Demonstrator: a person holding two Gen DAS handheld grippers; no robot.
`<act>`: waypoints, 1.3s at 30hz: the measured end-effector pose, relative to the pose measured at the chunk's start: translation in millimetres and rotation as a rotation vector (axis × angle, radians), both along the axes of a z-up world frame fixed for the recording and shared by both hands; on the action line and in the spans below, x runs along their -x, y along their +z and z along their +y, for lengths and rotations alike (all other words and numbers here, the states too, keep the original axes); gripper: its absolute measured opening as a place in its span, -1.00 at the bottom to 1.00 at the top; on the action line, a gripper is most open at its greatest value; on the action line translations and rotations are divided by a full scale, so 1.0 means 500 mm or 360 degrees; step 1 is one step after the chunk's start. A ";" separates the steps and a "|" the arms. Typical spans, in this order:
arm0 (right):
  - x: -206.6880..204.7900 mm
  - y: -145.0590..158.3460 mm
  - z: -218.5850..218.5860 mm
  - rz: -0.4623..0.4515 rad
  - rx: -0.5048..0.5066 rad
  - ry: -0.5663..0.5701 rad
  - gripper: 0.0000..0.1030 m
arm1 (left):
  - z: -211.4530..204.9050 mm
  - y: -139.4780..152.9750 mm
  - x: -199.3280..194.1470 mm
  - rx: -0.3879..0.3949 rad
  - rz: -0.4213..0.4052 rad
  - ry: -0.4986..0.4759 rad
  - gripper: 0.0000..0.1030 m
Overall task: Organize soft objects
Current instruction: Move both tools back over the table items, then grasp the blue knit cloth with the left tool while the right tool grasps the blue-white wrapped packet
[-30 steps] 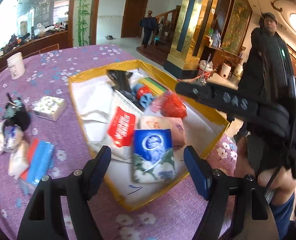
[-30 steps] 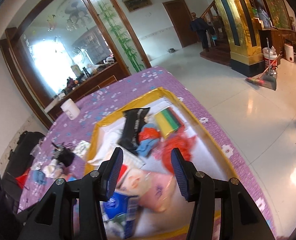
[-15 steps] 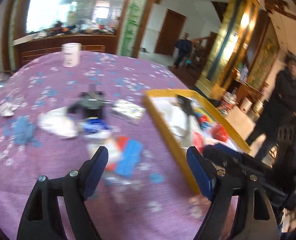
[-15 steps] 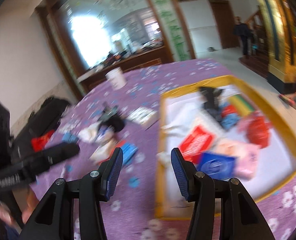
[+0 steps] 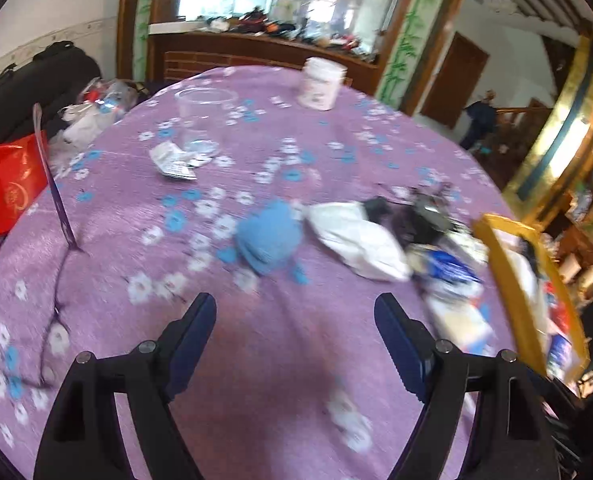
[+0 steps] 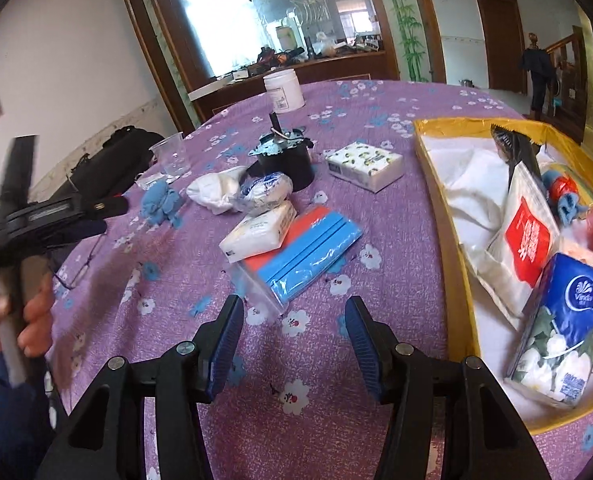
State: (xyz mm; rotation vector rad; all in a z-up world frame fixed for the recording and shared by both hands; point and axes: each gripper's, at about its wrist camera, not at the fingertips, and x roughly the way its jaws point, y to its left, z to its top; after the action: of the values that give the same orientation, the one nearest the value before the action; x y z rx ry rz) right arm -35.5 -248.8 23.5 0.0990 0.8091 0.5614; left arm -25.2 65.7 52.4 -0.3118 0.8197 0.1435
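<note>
Right wrist view showed the yellow tray (image 6: 448, 240) at the right side of the purple flowered desk (image 6: 376, 208). Inside the tray lay a blue tissue pack (image 6: 564, 320), a red-labelled white packet (image 6: 524, 236) and white cloth (image 6: 464, 184). Left of the tray, on the desk, lay a blue-and-orange sponge pack (image 6: 304, 248), with a white wrapped pack (image 6: 260, 232) touching its far edge. Farther from the tray lay a patterned tissue pack (image 6: 364, 164), a white sock (image 6: 216, 190) and a blue cloth (image 6: 160, 200).

Right gripper (image 6: 294, 336) hovered over bare desk near the sponge pack; its jaws had just been opening, with nothing between them. Left gripper (image 5: 295, 334) had its jaws spread wide and empty, well left of the tray, short of the blue cloth.
</note>
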 end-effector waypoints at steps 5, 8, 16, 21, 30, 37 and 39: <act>0.002 0.004 -0.003 -0.0006 -0.0022 0.0012 0.11 | 0.020 -0.027 -0.078 -0.0026 0.0081 0.0062 0.58; 0.003 0.004 -0.003 -0.0004 -0.0026 0.0018 0.11 | 0.024 -0.048 -0.110 -0.0044 0.0098 0.0125 0.58; 0.003 0.001 0.004 0.0006 0.0004 0.0019 0.13 | 0.018 -0.071 -0.123 -0.0038 0.0095 0.0062 -0.35; -0.008 0.004 0.013 0.0038 0.0033 0.0051 0.13 | -0.007 -0.024 -0.040 0.0059 -0.0049 -0.0026 -0.35; -0.119 0.076 0.095 -0.0034 0.0139 0.0064 0.34 | -0.124 -0.051 0.012 0.0078 -0.0090 -0.0294 -0.35; -0.235 0.027 0.183 0.0040 0.0297 0.0077 0.32 | -0.127 -0.056 0.007 0.0128 -0.0102 -0.0345 -0.35; -0.249 0.008 0.191 0.0071 0.0296 0.0096 -0.02 | -0.126 -0.058 0.004 0.0142 -0.0090 -0.0359 -0.35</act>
State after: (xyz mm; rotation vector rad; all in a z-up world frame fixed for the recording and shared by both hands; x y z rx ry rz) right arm 89.0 -153.2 27.6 -0.0840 0.9064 0.5401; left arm -27.3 2.6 23.2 -0.3035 0.8004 -0.1125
